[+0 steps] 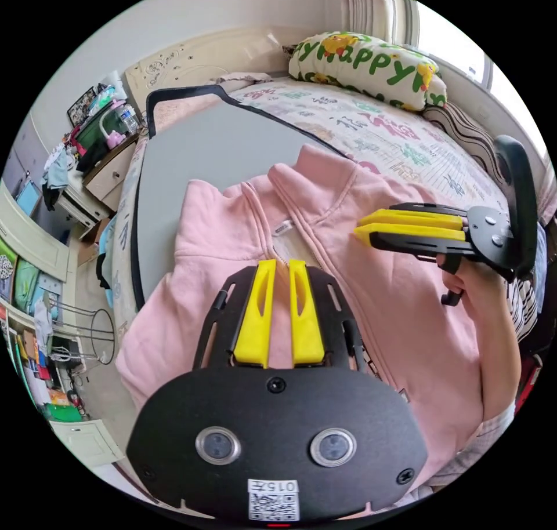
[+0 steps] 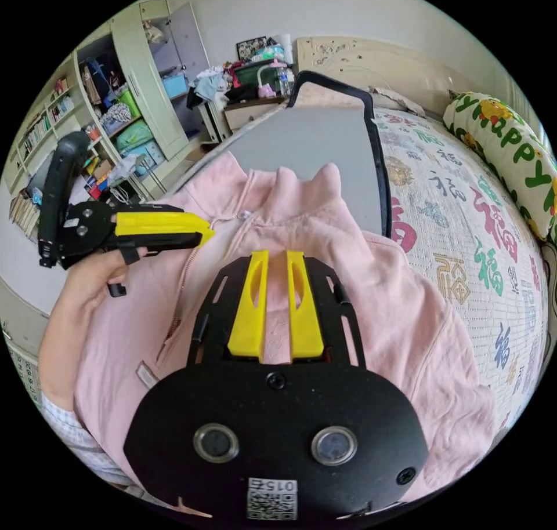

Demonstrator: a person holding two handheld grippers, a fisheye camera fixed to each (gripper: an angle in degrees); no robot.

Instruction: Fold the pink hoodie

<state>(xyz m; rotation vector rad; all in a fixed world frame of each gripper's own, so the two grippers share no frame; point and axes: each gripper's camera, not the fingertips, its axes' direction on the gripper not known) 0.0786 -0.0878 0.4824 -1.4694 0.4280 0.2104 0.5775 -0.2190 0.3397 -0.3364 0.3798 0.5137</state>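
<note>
The left tongs [image 1: 281,266] have their two yellow jaws nearly together, with just a thin gap between them. Nothing is caught in that gap. They hang over the pink hoodie [image 1: 325,298], close to its zipper [image 1: 264,214], and I cannot tell if the tips touch the cloth. The right tongs [image 2: 277,257] look the same in the right gripper view: jaws almost closed, a thin gap, nothing pinched. They hang over the pink hoodie near its collar [image 2: 304,185]. In the left gripper view, the right tongs show from the side, and their jaws lie close on each other above the pink hoodie with nothing between them. A hand [image 1: 473,280] holds their black handle. In the right gripper view, the left tongs show from the side too, jaws close together, held by the other hand [image 2: 87,278]. The pink hoodie lies spread out, front up, on a grey mat [image 1: 220,147] with a black edge. The collar end rests on the grey mat. The grey mat lies on a bed [image 2: 464,234] with a sheet full of coloured signs. Beyond the pink hoodie, at the head of the bed, sits a pillow [image 1: 371,66] with green letters. Past the grey mat stands a small stand [image 2: 249,109] piled with things, and near it a tall cupboard [image 2: 145,83].
</note>
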